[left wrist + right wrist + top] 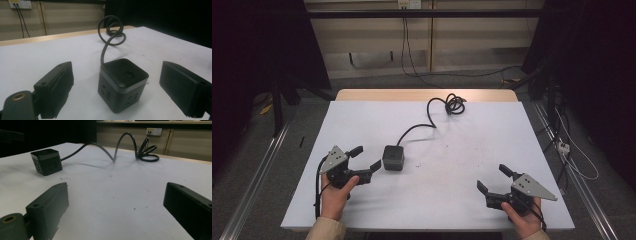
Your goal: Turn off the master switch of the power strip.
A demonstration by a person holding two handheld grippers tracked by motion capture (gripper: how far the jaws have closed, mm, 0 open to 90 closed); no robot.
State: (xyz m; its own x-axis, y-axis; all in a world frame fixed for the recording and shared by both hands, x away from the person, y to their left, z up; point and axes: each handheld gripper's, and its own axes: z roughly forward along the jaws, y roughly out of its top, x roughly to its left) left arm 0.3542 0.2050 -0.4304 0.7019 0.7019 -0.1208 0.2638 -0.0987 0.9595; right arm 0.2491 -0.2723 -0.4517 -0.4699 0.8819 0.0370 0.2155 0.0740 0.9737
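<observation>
My left gripper (365,157) jaws spread, just beside cube power strip (393,157); my right gripper (493,179) spread, well apart on white table (452,185).

We are seeing a socket cube (393,157) sitting on the worktop (462,130), left of centre, its cord (414,130) running back to a coil (454,104) near the far edge. The left hand-held gripper (366,157) is lying just left of the cube; the right hand-held gripper (493,179) is sitting well apart, near the front right.
</observation>
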